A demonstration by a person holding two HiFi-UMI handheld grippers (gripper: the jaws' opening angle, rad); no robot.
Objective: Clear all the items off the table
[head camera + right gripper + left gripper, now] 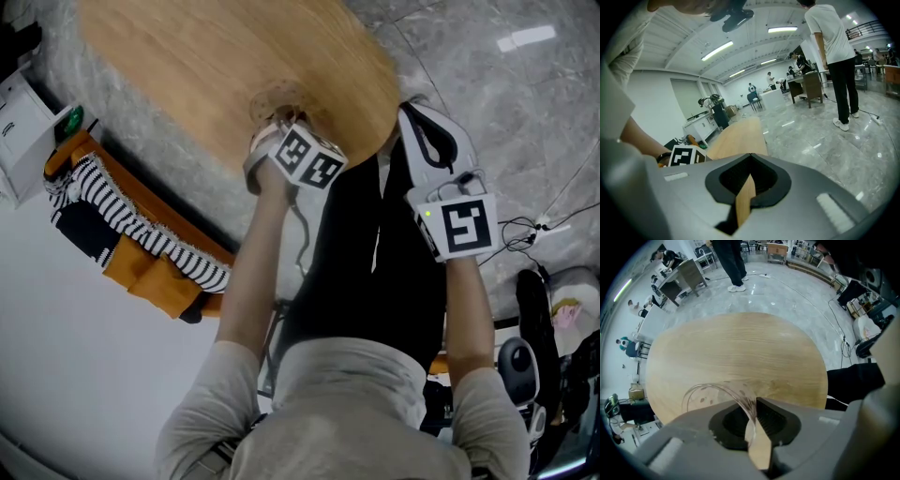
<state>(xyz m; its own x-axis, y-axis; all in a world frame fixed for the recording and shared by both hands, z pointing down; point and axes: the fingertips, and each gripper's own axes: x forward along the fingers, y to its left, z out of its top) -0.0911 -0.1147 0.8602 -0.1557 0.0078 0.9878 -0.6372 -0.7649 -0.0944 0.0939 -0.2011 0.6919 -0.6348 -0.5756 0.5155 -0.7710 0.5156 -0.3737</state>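
A round wooden table (216, 66) fills the top of the head view. At its near edge a clear plastic cup (277, 99) is held by its rim in my left gripper (281, 131). In the left gripper view the jaws of the left gripper (754, 427) are shut on the thin wall of the cup (705, 397), over the table (740, 357). I cannot tell whether the cup touches the wood. My right gripper (422, 117) hangs off the table's right side over the floor. In its own view the right gripper (745, 197) is shut with nothing in it.
A striped and orange cloth heap (131, 234) and a white cabinet (19, 122) lie left of the table. Cables (534, 230) and gear sit on the grey floor at the right. A person (834, 56) stands beyond the table, with desks and chairs (808, 89) behind.
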